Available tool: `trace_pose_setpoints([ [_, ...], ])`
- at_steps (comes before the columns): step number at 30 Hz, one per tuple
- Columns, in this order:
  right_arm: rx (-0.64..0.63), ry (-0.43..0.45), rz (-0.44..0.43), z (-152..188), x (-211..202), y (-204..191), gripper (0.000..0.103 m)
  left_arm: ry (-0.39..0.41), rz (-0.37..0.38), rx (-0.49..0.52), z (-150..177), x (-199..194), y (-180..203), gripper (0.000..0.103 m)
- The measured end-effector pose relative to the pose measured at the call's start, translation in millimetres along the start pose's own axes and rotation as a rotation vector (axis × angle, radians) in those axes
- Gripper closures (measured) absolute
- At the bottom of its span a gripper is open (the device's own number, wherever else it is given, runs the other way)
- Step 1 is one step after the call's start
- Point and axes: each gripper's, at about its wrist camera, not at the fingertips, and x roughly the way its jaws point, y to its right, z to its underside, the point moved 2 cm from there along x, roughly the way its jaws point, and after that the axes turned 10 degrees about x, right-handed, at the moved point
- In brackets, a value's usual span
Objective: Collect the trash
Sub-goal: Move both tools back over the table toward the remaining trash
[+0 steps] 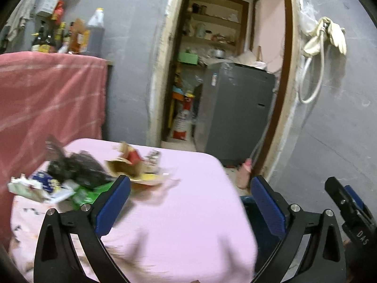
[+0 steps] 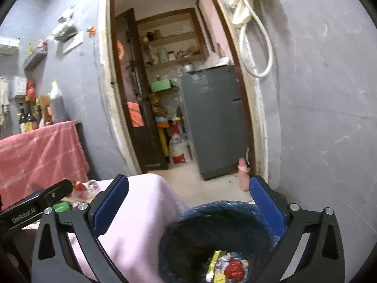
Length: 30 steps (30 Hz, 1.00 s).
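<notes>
Both claws are spread wide and grip nothing: the left claw (image 1: 189,194) hangs over the pink-covered worktop (image 1: 179,212), and the right claw (image 2: 189,194) hangs above the dark blue bin (image 2: 188,214) on the floor beside it. Inside the bin, at about 5 o'clock, lie a crumpled red wrapper (image 2: 233,268) and a yellow-edged packet (image 2: 215,263). Loose trash (image 1: 77,176), including a black bag, torn cardboard and green packaging, sits piled on the worktop at about 10 o'clock from the left claw.
</notes>
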Motion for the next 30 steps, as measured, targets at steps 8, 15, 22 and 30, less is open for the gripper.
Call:
trace_pose_setpoints([
  [8,-0.037,-0.024,-0.085,13.1,-6.3,-50.3,0.000,0.014,-0.085,-0.019,11.2,-33.3,-56.3,0.003],
  [15,-0.077,-0.071,-0.162,24.7,-2.9,-100.5,0.000,0.000,-0.164,-0.024,26.1,-60.0,-114.7,0.003],
  [22,-0.102,-0.166,-0.205,47.9,12.3,-142.2,0.000,-0.060,-0.225,-0.042,44.2,-64.2,-167.8,0.003],
  [30,-0.165,-0.271,-0.223,74.0,35.0,-180.1,0.000,-0.152,-0.238,-0.061,63.1,-52.3,-202.5,0.003],
])
